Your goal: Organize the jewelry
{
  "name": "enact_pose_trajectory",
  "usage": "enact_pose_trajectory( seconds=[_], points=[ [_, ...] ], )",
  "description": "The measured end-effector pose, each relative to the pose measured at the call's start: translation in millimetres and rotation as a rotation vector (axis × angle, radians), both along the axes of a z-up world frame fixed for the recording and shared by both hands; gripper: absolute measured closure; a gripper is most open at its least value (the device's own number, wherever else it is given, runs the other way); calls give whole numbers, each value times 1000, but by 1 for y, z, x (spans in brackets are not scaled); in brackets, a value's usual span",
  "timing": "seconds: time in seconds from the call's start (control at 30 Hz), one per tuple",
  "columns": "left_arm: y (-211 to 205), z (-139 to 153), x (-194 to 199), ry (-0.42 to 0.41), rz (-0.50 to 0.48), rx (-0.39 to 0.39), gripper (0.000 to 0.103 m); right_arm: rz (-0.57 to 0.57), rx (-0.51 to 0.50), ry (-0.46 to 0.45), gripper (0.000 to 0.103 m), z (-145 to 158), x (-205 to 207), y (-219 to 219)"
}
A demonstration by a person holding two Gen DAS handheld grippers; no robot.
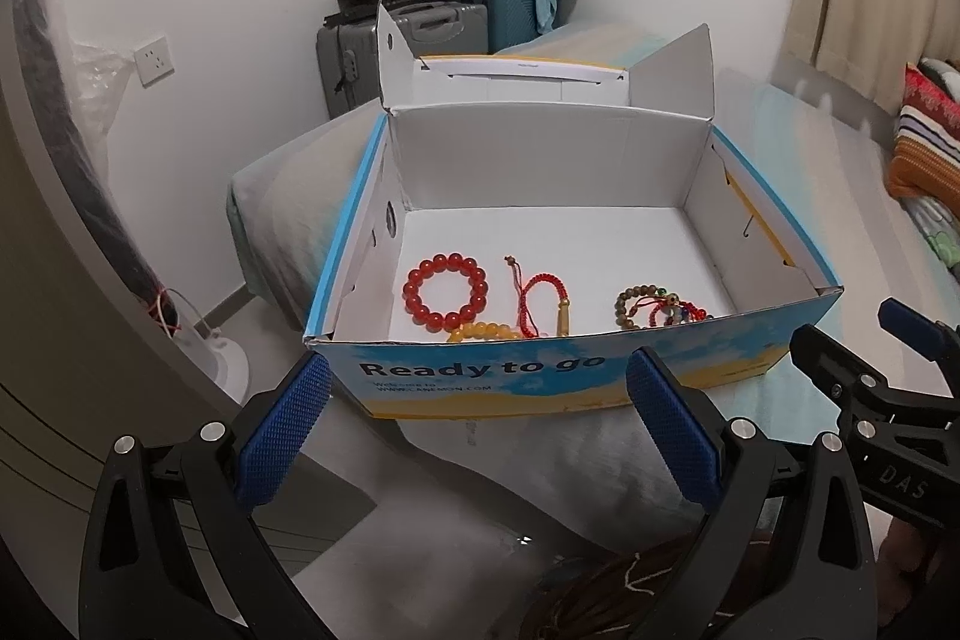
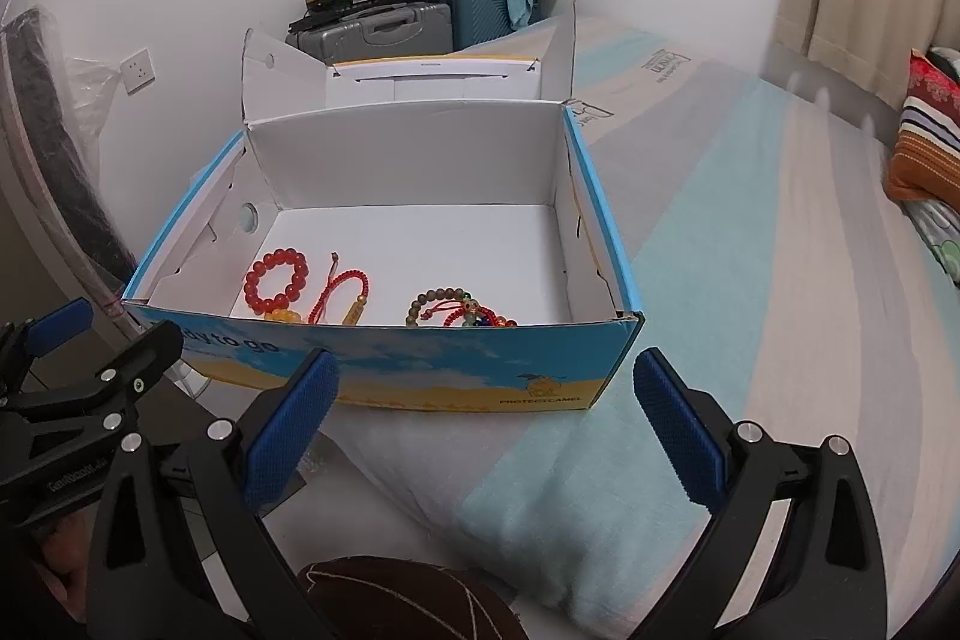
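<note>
An open cardboard box point(image 1: 480, 382) sits on the bed point(image 2: 750, 280), lid flapped back. On its white floor near the front wall lie a red bead bracelet point(image 1: 447, 293), a yellow bead bracelet point(image 1: 483, 333), a red cord bracelet point(image 1: 537, 301) and a tangle of brown beads and coloured cords point(image 1: 657, 309). The left gripper point(image 1: 477, 427) and right gripper point(image 2: 486, 427) hover before the box, jaws spread wide and holding nothing.

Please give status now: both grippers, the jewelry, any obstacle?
Left gripper open, empty; right gripper open, empty. Red bead bracelet, red cord, mixed beads lie in the box. Nothing blocks the opening.
</note>
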State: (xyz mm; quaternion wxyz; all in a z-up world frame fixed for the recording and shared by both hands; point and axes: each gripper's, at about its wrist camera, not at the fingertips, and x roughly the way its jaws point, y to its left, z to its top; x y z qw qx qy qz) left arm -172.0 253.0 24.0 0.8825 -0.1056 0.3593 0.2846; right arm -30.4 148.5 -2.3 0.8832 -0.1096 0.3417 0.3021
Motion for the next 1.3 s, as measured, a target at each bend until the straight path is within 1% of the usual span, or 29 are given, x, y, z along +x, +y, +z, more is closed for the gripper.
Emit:
enact_pose_trajectory(
  seconds=[0.1,0.37,0.7,0.9,1.1,1.17,1.3],
  points=[
    [2,0,0,1,4,-13,6,2,0,0,8,0,0,0],
    [-1,0,5,14,6,23,6,2,-1,-1,8,0,0,0],
    [-5,0,6,8,9,18,6,1,-3,0,8,-2,0,0],
    [2,-2,8,18,29,-15,6,0,-2,1,8,-2,0,0],
    [2,-2,10,32,45,2,6,-1,-1,0,8,-2,0,-1],
    [2,-1,8,21,56,10,6,-1,-3,0,8,-3,1,0],
    [-3,0,11,37,54,46,6,-1,-3,1,8,-3,1,-1]
  ],
)
